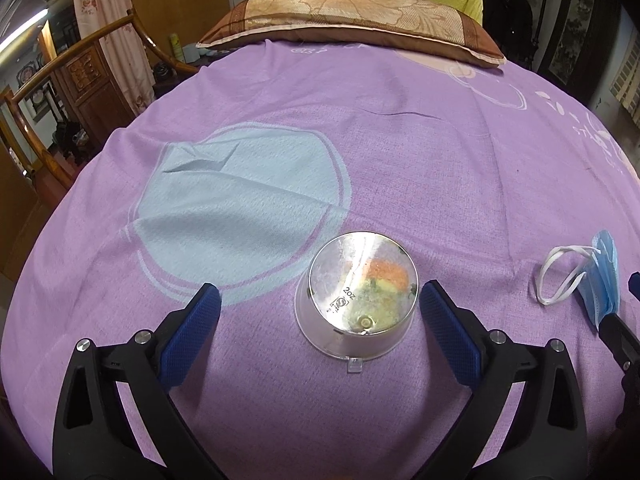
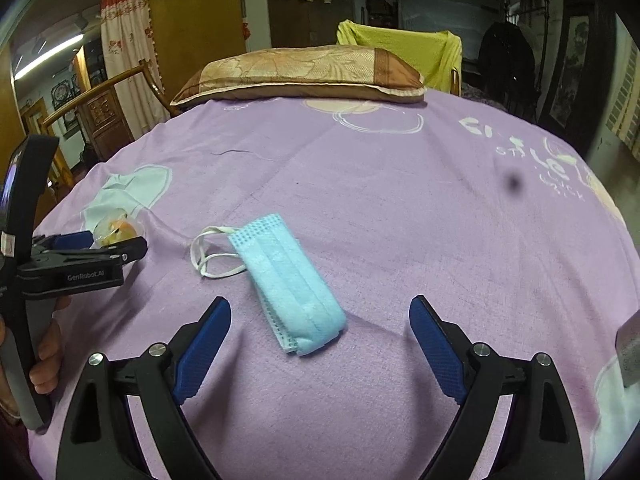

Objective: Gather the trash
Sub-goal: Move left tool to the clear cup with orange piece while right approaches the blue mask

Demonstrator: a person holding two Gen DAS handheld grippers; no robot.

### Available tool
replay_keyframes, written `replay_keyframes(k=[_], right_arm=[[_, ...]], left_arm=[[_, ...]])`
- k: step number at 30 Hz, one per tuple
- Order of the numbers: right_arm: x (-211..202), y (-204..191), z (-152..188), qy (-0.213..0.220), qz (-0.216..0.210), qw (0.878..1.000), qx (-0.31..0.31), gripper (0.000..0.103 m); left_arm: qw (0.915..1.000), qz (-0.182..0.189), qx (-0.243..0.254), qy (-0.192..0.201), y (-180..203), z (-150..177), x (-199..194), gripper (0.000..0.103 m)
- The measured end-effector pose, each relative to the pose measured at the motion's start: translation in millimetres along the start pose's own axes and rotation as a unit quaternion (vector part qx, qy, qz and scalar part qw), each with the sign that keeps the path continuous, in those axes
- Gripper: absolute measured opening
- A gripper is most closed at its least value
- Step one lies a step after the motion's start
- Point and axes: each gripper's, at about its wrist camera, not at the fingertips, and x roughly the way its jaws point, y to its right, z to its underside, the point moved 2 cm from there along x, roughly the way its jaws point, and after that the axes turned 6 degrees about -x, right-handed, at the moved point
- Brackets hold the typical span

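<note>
- On the purple bedsheet (image 1: 400, 168), a small clear plastic cup (image 1: 358, 304) lies between the spread, empty fingers of the left gripper (image 1: 320, 308).
- A folded blue face mask (image 2: 292, 284) lies between the right gripper (image 2: 320, 320)'s fingers, likewise released.
- Judged best: centre each piece, lower until the pads flank it, then close gently so the cup doesn't roll or crush.

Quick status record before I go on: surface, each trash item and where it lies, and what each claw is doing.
surface: purple bedsheet
trash 1: clear plastic cup, upside down, between the left claw pads, not gripped
trash 2: folded blue face mask, flat, ahead of the right claw
left claw: open
right claw: open
background: pillow at far end
</note>
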Motion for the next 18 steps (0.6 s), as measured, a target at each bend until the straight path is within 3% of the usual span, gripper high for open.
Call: replay_keyframes(k=[12,18], right_arm=[[-14,-13,-3,0.028,0.033,0.998,-0.038,0.091],[-2,-14,-3,0.000,0.016,0.999,-0.037,0.091]], left_arm=[[1.0000,0.000,0.000,0.000,0,0,0,0.096],[1.0000,0.000,0.000,0.000,0,0,0,0.096]])
